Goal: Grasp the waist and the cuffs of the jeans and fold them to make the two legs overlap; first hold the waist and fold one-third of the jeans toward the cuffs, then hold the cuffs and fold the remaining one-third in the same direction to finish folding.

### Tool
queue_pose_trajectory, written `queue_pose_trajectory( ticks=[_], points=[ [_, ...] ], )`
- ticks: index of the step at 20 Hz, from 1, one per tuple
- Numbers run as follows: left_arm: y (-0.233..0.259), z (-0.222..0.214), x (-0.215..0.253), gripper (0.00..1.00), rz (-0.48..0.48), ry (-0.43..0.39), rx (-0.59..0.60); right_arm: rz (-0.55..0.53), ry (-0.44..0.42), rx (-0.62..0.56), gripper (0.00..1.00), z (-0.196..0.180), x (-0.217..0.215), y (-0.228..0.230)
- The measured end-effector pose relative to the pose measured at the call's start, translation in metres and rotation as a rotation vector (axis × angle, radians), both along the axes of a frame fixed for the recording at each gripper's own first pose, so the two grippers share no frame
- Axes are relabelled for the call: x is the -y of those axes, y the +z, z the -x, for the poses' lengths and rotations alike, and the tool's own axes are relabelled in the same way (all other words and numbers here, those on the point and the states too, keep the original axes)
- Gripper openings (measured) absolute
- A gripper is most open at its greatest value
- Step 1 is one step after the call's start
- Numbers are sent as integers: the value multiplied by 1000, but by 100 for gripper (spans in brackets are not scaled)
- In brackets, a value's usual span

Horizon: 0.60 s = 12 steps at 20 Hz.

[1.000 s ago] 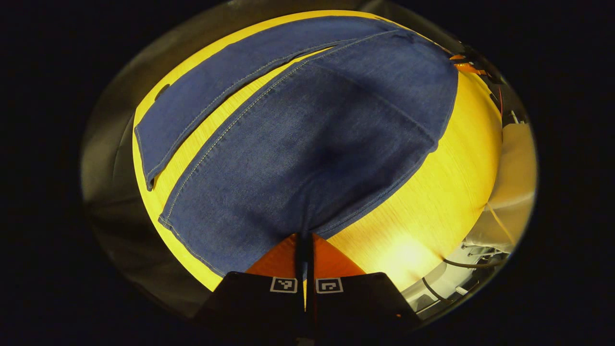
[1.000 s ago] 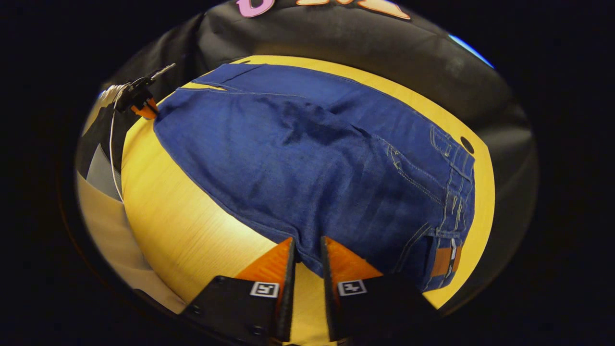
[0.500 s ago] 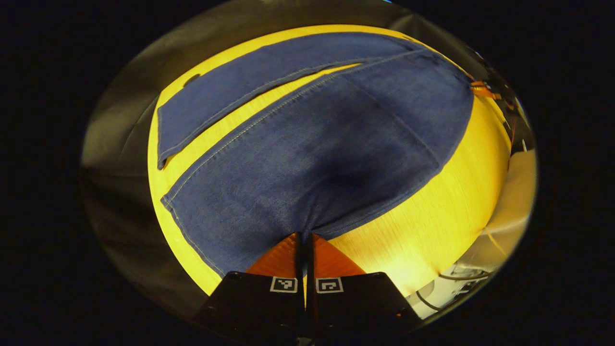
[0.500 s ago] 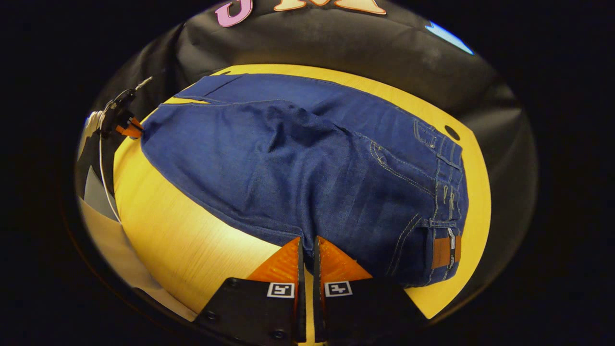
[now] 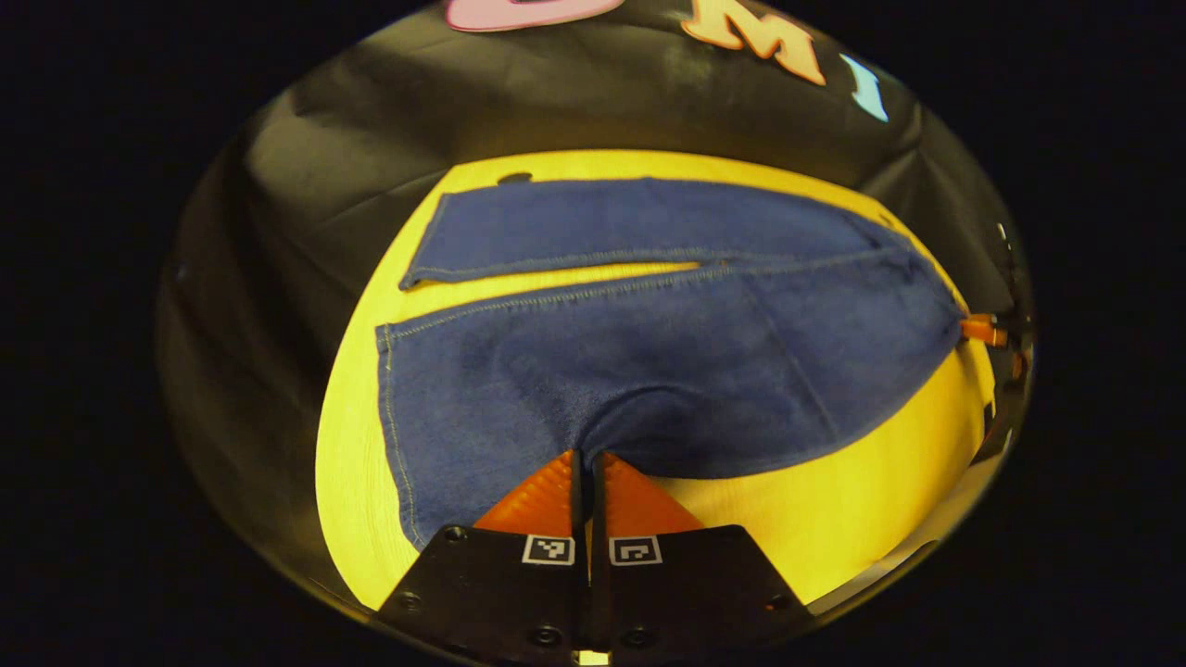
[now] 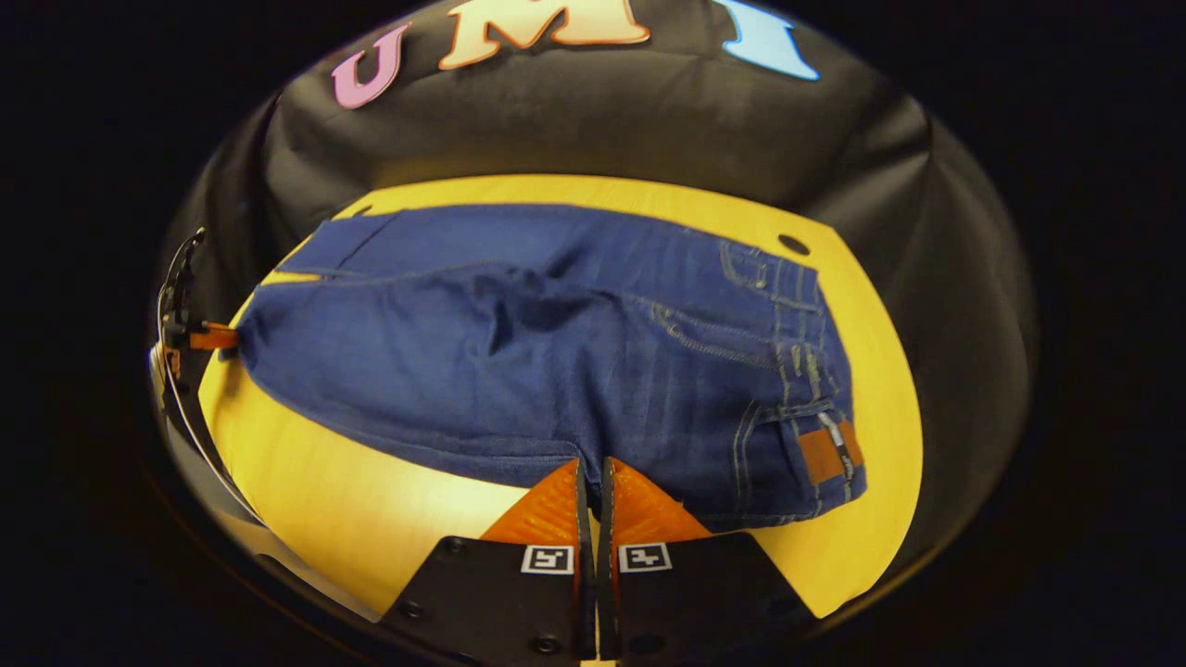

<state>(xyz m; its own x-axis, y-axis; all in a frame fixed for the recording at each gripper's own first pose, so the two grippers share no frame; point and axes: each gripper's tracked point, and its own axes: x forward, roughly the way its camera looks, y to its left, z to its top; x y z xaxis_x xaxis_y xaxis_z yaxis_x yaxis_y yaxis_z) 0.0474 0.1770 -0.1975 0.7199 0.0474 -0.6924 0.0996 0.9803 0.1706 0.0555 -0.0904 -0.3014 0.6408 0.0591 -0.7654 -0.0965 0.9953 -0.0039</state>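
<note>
The jeans (image 5: 649, 361) are lying spread on the yellow surface (image 5: 834, 519), legs not yet overlapping. Both tools are pinching the near edge, the left tool (image 5: 583, 463) toward the cuffs, the right tool (image 6: 591, 468) toward the waist (image 6: 806, 371). This is likely the first fold, and next calls for carrying the near leg over the far leg (image 5: 630, 222).

Nothing legible — jeans (image 6: 574, 371) patch (image 6: 820, 454) unreadable.

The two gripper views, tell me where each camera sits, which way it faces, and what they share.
Left gripper view: rides on the left gripper, faces across the near leg of the jeans toward the booth wall; own fingers pinch the near edge.
Right gripper view: rides on the right gripper, faces the waist end; own fingers pinch denim.
Shared: jeans, yellow table, each other's gripper far off.
</note>
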Motion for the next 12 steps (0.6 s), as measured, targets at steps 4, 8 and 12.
queue_pose_trajectory(
  ticks=[4, 8, 12],
  points=[
    [74, -32, 8, 0, -2, 10, 143, 14, -51, 148, 1, -35, -1, 43],
    [114, -99, 19, 0, -76, -9, 222, -2, -109, 242, 4, -86, -2, 76],
    [128, -157, 17, 0, -117, 27, 286, -26, -172, 325, 3, -142, 0, 90]
  ],
)
